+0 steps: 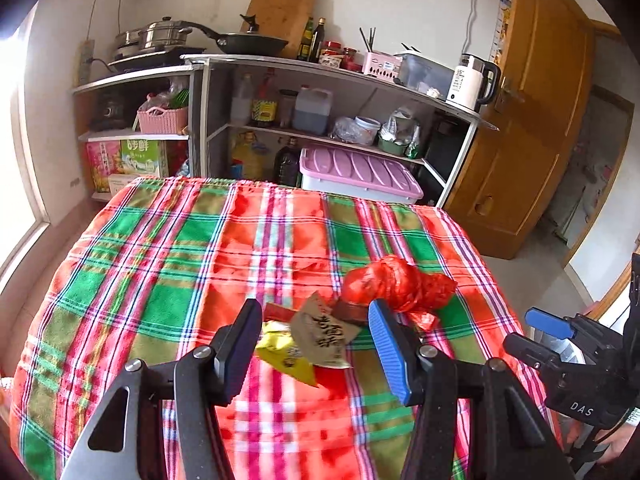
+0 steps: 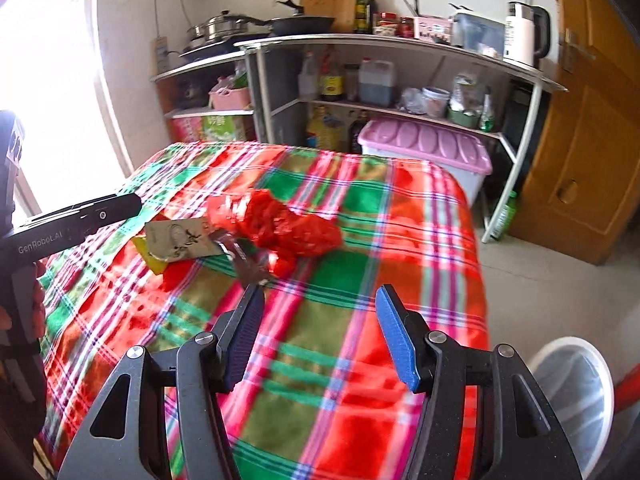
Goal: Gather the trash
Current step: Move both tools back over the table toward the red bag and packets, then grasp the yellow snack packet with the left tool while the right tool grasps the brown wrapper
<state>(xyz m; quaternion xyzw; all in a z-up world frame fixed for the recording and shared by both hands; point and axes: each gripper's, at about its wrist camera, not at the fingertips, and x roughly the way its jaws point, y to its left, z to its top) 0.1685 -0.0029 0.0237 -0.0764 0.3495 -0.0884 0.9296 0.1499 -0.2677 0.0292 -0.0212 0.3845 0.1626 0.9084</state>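
Wrappers: yellow foil packet (image 1: 286, 354) half hidden under tan printed paper wrapper (image 1: 320, 334) | bin: white plastic waste bin (image 2: 576, 396) cut off, contents unclear | left hand-held gripper (image 1: 316, 348) open | right hand-held gripper (image 2: 320, 334) open, empty

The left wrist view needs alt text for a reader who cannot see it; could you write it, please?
An open left claw hovers over trash on a plaid-covered table: a yellow wrapper, a tan printed packet and a crumpled red plastic bag. Kitchen shelves stand behind; the right claw shows at the right edge.

Red bag (image 1: 394, 282) (crumpled), red-green plaid cloth (image 1: 168, 264).
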